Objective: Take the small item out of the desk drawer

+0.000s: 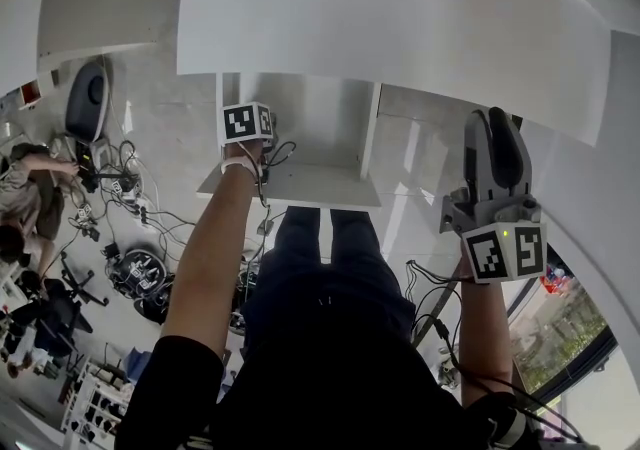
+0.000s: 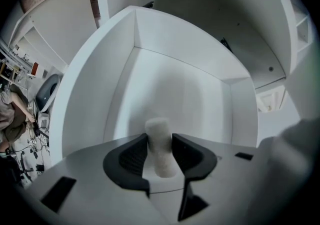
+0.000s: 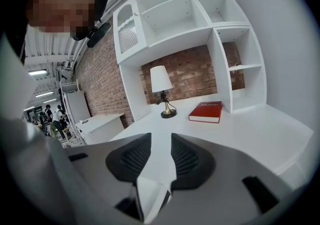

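White drawer (image 2: 115, 94) below the bench (image 1: 400, 18): left gripper (image 2: 160, 138) is clamped on the small item (image 2: 160, 149) inside it. I'd lift straight up, steady squeeze. Right gripper (image 3: 161, 139) sits outside the drawer, jaws apart.

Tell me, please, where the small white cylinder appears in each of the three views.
Head view: not visible; the left gripper reaches into the drawer and covers it.
Left gripper view: small white cylinder at lower centre, gripped between the jaws.
Right gripper view: not in it; only the desk top, lamp and red book.
Shared landmark: the open white drawer, in head and left gripper views.
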A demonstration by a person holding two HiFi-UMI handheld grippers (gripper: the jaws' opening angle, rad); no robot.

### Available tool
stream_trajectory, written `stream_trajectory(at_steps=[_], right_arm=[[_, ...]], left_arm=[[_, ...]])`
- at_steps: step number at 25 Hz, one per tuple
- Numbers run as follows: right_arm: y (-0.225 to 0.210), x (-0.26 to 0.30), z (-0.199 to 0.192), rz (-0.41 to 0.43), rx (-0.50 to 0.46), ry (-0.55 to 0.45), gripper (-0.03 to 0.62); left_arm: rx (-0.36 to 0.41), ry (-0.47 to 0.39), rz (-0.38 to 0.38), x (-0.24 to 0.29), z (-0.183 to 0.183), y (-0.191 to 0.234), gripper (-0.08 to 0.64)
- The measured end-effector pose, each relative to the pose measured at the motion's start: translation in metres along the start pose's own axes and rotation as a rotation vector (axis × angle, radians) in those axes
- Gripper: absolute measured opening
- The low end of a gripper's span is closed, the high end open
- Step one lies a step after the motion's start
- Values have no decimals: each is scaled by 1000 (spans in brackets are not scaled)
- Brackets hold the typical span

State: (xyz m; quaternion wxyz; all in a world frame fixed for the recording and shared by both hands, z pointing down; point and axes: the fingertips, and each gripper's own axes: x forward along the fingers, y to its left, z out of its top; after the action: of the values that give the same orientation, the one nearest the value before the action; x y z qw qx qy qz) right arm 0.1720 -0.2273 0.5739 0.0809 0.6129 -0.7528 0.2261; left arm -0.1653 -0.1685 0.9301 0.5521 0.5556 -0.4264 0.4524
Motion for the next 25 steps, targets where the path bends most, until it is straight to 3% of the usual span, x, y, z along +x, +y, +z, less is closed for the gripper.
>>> stream_trajectory(at_steps=[11,25], right_arm=[[7,-7,-2,15,14,-12,115],[46,-15,52,84,-20,-110,106]], left_arm=[[-6,-17,-50,-8,-4,-8,129],[50,-248,-97,-112,30,-25,127]])
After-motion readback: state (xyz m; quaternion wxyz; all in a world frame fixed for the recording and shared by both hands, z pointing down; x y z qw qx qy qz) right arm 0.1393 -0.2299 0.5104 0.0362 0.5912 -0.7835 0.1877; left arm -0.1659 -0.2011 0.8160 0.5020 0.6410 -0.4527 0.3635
